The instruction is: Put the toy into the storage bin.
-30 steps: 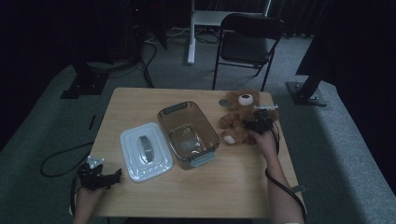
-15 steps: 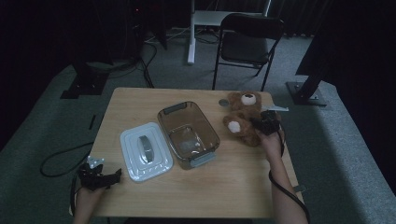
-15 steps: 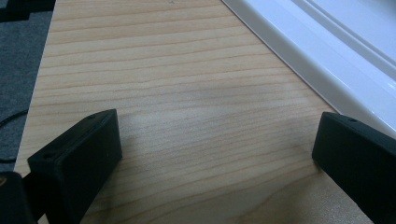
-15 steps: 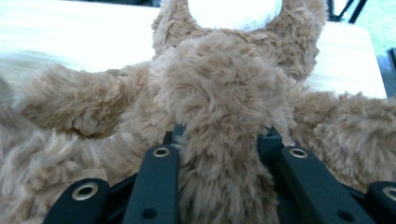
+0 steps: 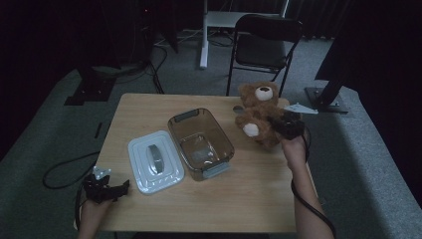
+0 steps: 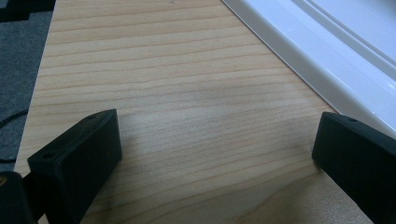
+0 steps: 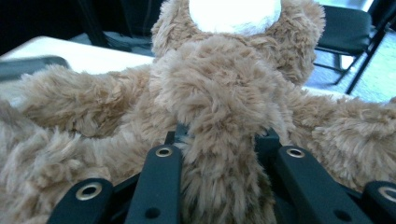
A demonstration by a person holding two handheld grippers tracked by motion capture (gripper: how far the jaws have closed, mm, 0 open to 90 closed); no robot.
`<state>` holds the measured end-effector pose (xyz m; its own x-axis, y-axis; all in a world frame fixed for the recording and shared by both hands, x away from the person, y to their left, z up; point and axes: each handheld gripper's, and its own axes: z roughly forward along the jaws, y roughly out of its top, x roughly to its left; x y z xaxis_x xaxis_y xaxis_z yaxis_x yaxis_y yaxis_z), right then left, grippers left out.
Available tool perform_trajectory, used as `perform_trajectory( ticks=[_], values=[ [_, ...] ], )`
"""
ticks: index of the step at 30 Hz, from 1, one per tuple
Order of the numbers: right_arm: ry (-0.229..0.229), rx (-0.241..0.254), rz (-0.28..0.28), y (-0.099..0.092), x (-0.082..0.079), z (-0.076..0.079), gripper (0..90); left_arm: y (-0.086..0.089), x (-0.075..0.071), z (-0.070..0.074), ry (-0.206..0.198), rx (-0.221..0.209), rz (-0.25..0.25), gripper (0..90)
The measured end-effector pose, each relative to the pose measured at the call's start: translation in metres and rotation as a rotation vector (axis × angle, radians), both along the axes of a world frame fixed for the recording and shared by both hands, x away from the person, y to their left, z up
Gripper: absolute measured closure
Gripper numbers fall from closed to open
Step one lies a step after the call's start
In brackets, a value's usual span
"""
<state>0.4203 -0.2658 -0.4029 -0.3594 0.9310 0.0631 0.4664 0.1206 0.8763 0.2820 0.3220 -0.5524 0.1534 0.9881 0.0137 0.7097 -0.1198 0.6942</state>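
Observation:
A brown teddy bear [image 5: 256, 107] with a white snout hangs upright above the table's far right corner. My right gripper [image 5: 276, 125] is shut on its body, and the jaws have just been closing with the fur between them. In the right gripper view both jaws pinch a fold of the bear [image 7: 224, 93]. My left gripper [image 5: 122, 188] rests open at the table's near left edge, its jaws wide apart over bare wood [image 6: 163, 93]. A clear brown-tinted container [image 5: 174, 130] stands mid-table, beside its white lid [image 5: 154, 159].
The lid's rim [image 6: 327, 56] runs just beyond the left gripper's right jaw. A black chair [image 5: 263, 45] stands behind the wooden table [image 5: 149, 107]. A cable [image 5: 59, 174] lies on the floor at the left. Dark stands flank the table.
The right gripper has closed on the bear and lifted it off the table, so it now hangs upright. The left gripper has stayed put.

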Motion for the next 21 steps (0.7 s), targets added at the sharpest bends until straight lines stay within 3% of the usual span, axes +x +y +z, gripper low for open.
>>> perform_trajectory(
  ticks=[8,14,21],
  values=[
    [-0.067,0.057,0.103,0.021,-0.019,0.033,71.4,0.0,0.0,0.0,-0.001,0.004,-0.002,2.2],
    [-0.127,0.045,0.192,0.051,-0.037,0.058,71.4,0.0,0.0,0.0,-0.001,0.001,-0.002,2.2],
    [-0.15,0.04,0.285,0.088,-0.049,0.073,71.3,0.001,0.0,0.0,0.001,0.002,-0.004,2.2]
  ],
)
